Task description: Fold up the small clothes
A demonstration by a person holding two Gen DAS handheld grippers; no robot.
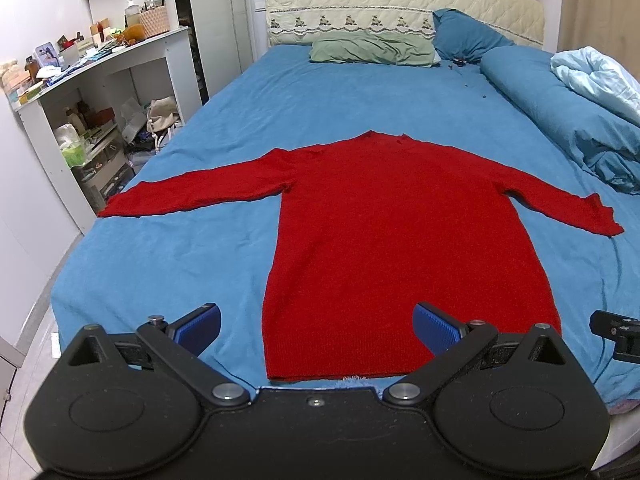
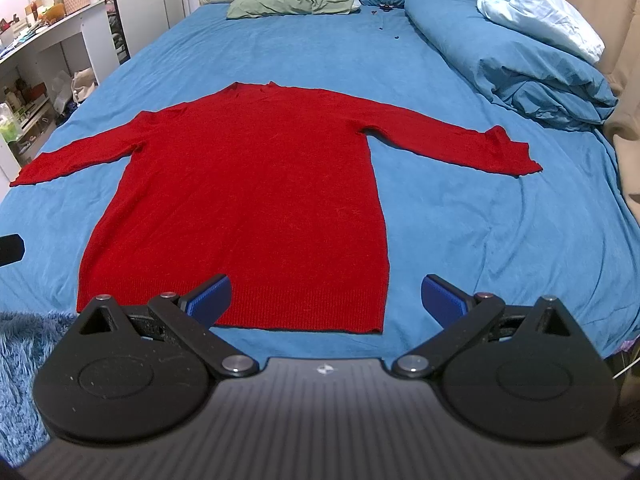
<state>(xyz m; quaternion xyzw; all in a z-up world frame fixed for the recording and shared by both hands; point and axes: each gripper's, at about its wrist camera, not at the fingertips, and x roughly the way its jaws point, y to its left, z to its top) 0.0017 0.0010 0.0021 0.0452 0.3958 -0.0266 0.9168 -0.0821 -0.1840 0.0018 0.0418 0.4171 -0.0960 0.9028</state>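
Note:
A red long-sleeved sweater (image 1: 384,240) lies flat on the blue bed sheet (image 1: 160,264), both sleeves spread out, neck away from me, hem toward me. It also shows in the right wrist view (image 2: 248,208). My left gripper (image 1: 318,326) is open and empty above the hem's left part. My right gripper (image 2: 326,300) is open and empty above the hem's right corner. Part of the right gripper (image 1: 616,336) shows at the right edge of the left wrist view.
A rolled blue duvet (image 1: 568,120) lies along the bed's right side. A green pillow (image 1: 372,50) and a blue pillow (image 1: 464,34) lie at the headboard. Cluttered white shelves (image 1: 100,92) stand left of the bed. A fluffy blue rug (image 2: 20,360) lies at the foot.

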